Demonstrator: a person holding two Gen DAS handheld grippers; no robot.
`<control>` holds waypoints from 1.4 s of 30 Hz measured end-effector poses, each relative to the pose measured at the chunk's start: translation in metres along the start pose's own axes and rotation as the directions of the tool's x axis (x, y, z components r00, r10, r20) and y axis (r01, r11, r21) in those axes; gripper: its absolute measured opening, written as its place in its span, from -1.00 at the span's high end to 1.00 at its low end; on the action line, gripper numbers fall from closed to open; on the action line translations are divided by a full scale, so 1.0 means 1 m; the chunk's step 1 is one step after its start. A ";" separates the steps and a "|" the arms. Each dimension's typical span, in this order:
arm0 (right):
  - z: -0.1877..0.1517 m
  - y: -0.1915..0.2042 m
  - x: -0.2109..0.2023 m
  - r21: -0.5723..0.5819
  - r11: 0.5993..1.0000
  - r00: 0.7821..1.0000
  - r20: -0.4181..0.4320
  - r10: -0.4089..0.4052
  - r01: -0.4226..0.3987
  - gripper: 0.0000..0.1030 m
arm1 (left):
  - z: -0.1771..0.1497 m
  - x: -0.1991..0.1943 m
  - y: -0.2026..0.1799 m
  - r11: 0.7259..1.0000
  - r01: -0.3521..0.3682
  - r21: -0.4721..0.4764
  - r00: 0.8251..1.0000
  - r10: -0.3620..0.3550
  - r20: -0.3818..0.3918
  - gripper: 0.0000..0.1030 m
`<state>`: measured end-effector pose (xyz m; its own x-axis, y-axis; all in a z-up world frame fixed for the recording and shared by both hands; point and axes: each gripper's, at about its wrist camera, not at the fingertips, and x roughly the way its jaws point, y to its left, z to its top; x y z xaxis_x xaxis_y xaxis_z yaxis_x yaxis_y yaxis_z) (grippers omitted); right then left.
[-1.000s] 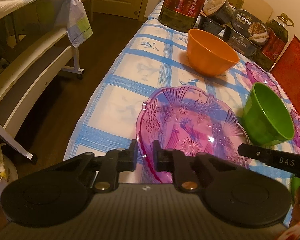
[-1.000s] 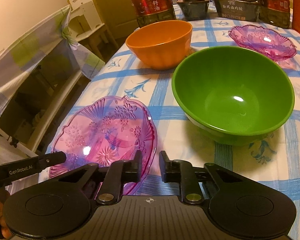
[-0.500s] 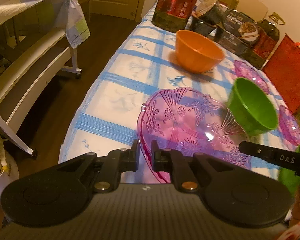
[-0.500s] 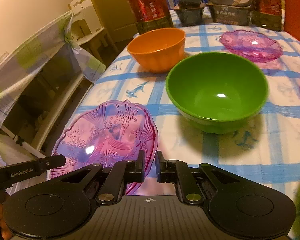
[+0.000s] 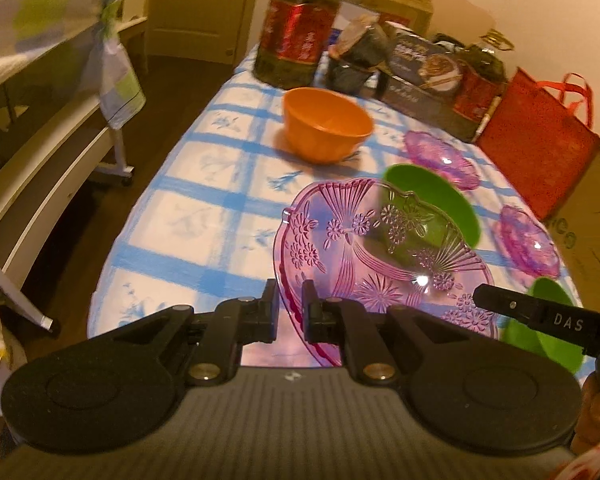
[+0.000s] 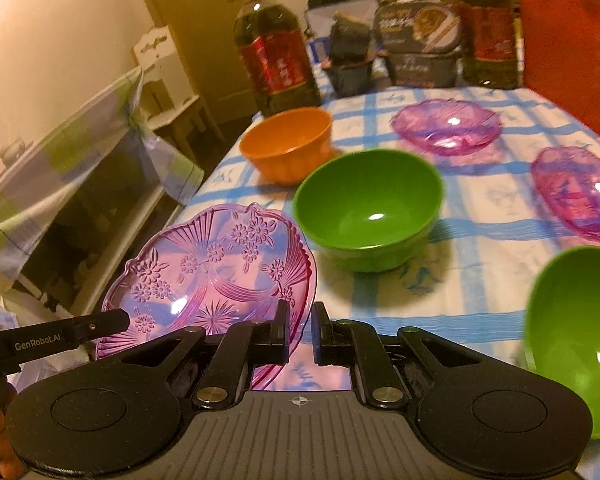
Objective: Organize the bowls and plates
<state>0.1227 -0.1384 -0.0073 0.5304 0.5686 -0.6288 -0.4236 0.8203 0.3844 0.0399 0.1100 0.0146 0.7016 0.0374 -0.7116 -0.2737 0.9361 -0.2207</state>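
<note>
Both tools, left tool [image 5: 289, 312] and right tool [image 6: 300, 336], clenched on pink plate [image 5: 380, 256] rim (thin, stiff, slippery); keep gripping opposite edges.

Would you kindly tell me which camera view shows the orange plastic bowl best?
The left wrist view shows the orange plastic bowl best: it looks down into the open interior with the whole rim visible. The right wrist view shows the bowl from lower and more side-on, so mainly its outer wall shows, blurred.
</note>
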 end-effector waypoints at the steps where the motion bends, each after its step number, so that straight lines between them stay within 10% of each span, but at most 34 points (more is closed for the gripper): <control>1: 0.000 -0.003 -0.006 0.007 1.000 1.000 0.010 -0.006 0.005 0.79 | 0.001 -0.001 -0.006 1.000 0.009 0.010 1.000 -0.009 0.004 0.81; 42: 0.031 -0.194 -0.108 0.266 0.930 0.946 0.132 -0.297 0.255 0.79 | 0.044 0.079 -0.250 0.913 0.287 0.290 0.957 -0.285 -0.052 0.81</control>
<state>0.1710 -0.3567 0.0070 0.7242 0.3022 -0.6199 -0.0630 0.9241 0.3769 0.1927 -0.1058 0.0425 0.7154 -0.2489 -0.6528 0.1421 0.9667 -0.2127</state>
